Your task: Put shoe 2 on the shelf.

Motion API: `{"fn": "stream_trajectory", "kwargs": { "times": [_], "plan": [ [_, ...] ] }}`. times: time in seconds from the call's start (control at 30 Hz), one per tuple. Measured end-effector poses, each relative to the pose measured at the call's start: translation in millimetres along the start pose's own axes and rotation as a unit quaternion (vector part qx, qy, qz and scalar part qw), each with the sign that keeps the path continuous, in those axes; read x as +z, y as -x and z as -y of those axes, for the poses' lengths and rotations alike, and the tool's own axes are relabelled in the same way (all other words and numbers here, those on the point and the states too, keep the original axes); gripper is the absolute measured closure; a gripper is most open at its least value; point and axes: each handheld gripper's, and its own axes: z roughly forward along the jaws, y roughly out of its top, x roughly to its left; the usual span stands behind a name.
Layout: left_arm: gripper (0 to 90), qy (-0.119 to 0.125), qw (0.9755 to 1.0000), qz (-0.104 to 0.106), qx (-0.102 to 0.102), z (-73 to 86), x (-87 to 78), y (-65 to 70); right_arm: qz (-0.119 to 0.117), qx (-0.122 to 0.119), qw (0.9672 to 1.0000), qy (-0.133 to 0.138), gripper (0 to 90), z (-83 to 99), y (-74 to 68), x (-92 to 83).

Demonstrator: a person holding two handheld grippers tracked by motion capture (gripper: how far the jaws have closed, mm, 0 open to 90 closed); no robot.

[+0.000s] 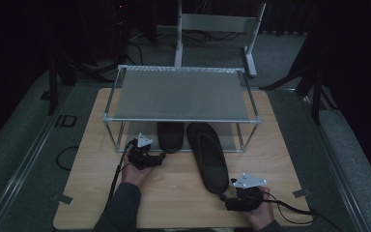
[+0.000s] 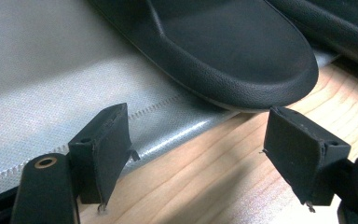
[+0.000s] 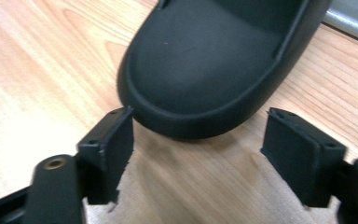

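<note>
Left gripper [image 1: 160,157] sits at the rack [image 1: 181,120] mouth, jaws wide, with the left slipper's [image 1: 170,136] heel right ahead blocking the way under the shelf. The rack's front posts fence that opening on both sides, and the low top shelf caps it. Right gripper [image 1: 228,199], jaws spread too, faces the right slipper's [image 1: 207,157] heel just beyond its tips. Bare table [image 1: 174,193] between the two hands is open room, and so is the strip left of the rack.
</note>
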Motion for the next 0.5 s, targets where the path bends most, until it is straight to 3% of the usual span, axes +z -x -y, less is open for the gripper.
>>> {"fn": "stream_trajectory", "kwargs": {
  "times": [0.17,0.5],
  "plan": [
    [23.5,-0.001,1.0000,-0.001,0.001,0.0,0.0,0.0,-0.010,0.000,0.9999,0.002,32.8,-2.4,0.5,2.8],
    [23.5,-0.002,1.0000,0.001,0.000,-0.1,0.1,-0.1,0.006,-0.010,0.9998,0.014,36.8,-18.5,-6.9,14.8]
  ]
}}
